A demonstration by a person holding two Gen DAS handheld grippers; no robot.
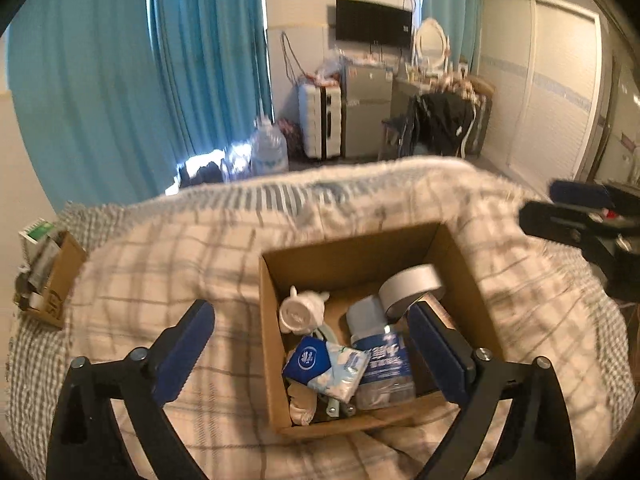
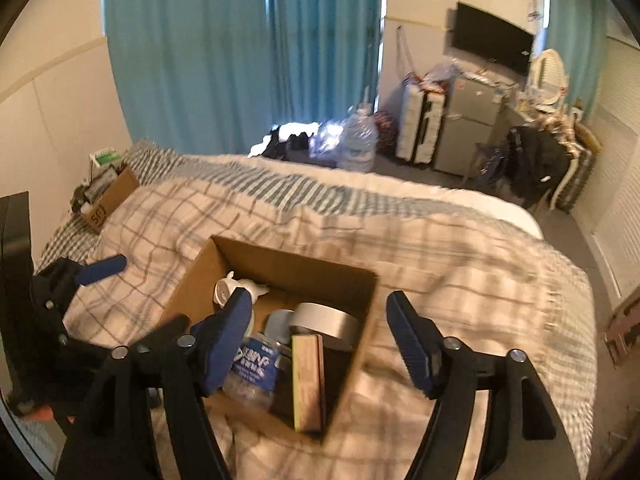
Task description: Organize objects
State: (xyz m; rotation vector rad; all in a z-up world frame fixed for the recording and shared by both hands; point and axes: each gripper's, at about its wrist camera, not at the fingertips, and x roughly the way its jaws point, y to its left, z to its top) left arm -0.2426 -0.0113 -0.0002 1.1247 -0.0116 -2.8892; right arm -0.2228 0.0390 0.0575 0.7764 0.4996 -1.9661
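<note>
A bedroom, its bed covered by a plaid quilt (image 1: pixel 160 264), with teal curtains (image 1: pixel 132 80) behind. Nearest the cameras, both grippers hang over the bedding with jaws spread wide and nothing held: the left gripper (image 1: pixel 310 332) straddles the near-left corner of an open cardboard box (image 1: pixel 344 256), its right finger inside the box; the right gripper (image 2: pixel 318 312) straddles the same box's right wall, its left finger over the contents. The box sits on the quilt and holds a white ceramic teapot (image 1: pixel 300 312) lying on its side, a roll of grey tape (image 1: pixel 410 286), a clear bottle with a blue label (image 1: pixel 380 356), blue tissue packs (image 1: pixel 324 366) and, against the right wall, a wood-faced block with a yellow edge (image 2: pixel 308 380). Farther left, a second, smaller cardboard box (image 1: pixel 56 280) rests at the bed's edge, packed with small items too blurred to name. Beyond the bed stand a large water jug (image 1: pixel 269 148), a white suitcase (image 1: pixel 320 120), a small grey fridge (image 1: pixel 368 112) and a wall-mounted television (image 1: pixel 374 24).
</note>
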